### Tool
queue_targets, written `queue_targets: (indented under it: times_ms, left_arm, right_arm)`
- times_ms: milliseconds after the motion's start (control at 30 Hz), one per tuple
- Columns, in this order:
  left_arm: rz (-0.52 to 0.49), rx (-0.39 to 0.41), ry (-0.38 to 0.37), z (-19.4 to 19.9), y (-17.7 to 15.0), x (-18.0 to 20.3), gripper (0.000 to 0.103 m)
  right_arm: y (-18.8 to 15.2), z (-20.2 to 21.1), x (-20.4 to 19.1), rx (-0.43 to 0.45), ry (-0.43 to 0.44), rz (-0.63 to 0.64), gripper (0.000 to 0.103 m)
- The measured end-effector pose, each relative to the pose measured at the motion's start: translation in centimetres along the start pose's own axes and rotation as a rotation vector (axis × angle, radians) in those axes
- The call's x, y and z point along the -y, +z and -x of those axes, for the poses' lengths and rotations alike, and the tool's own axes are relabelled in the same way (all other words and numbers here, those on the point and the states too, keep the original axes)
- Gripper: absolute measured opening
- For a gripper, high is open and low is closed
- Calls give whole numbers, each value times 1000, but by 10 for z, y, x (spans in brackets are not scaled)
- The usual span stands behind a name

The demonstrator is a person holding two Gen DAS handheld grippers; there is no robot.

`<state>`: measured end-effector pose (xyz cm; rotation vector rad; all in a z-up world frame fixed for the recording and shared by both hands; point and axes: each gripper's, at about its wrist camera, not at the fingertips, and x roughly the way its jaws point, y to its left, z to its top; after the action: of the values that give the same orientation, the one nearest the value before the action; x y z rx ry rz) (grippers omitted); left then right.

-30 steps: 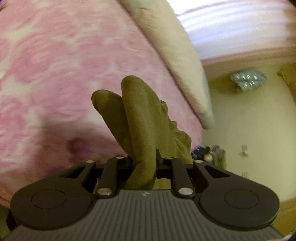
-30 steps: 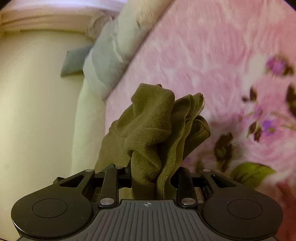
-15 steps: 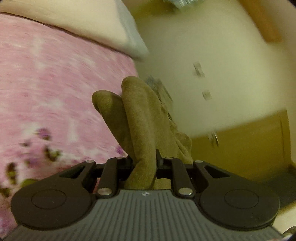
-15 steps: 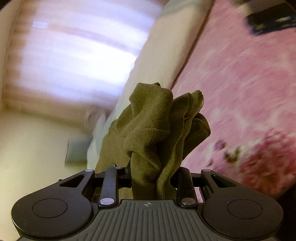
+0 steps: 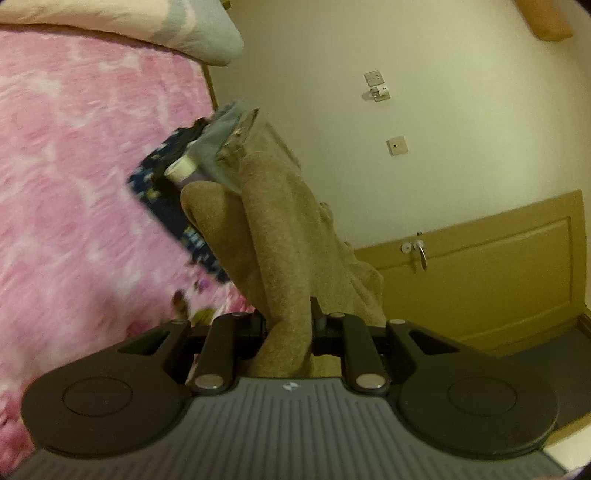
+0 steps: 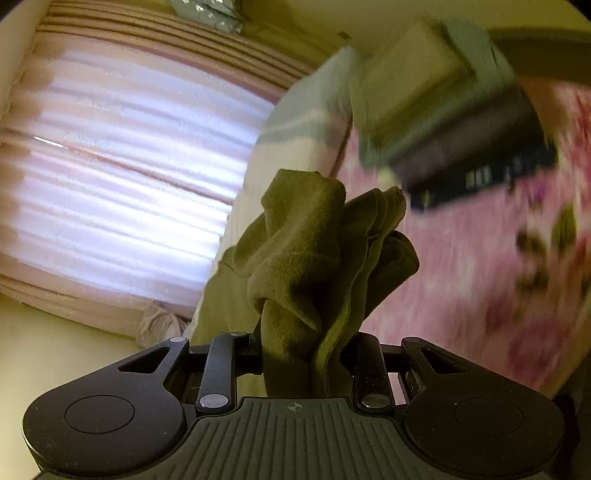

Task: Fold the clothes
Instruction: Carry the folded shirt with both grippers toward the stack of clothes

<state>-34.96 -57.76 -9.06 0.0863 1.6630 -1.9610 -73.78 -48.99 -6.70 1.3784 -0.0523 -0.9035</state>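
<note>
Olive-green fleece garment [image 5: 284,236] is hanging bunched between your two tools, lifted off the pink floral bedspread [image 5: 81,192] rather than lying on it. Your left gripper [image 5: 290,325] is pinching a thick roll of the fleece, and your right gripper [image 6: 306,354] is biting down on a crumpled wad of several layers [image 6: 317,251]; both are clamped on cloth, not standing apart.

You are risking three things. The right wad is looking uneven, so a loose inner layer could be slipping out while the outer one is staying caught, leaving you with a twisted edge instead of a clean corner. How the fabric is running between your two hands is hidden in both views, so you could be laying down a crossed or rolled span without knowing it.

Watch also the dark patterned folded pile with pale items on top [image 6: 476,155], which is sitting on the bedspread close ahead of the fleece. The same pile [image 5: 177,206] is showing just behind the cloth in the left view. Both views are blurring at the edges, which suggests quick motion; a trailing hem could be sweeping that pile over or dragging it toward the bed's edge. The pale pillow [image 5: 159,26] is lying farther back and seems safe.
</note>
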Motion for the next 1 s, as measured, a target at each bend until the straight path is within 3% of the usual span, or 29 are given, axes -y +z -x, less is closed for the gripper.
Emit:
queue_targets:
  times_ms: [267, 433, 667, 1000]
  left_arm:
    - [-133, 28, -55, -133, 114, 79, 15]
    - [-220, 47, -69, -189, 170, 106, 15]
    - [-249, 24, -38, -239, 198, 83, 15]
    - [-150, 20, 8, -272, 222, 19, 12]
  right_arm:
    - [173, 15, 12, 101, 12, 104, 26]
    - [247, 4, 12, 196, 36, 137, 26]
    - [276, -34, 49, 203, 5, 86, 26]
    - [303, -86, 109, 165, -53, -1, 26]
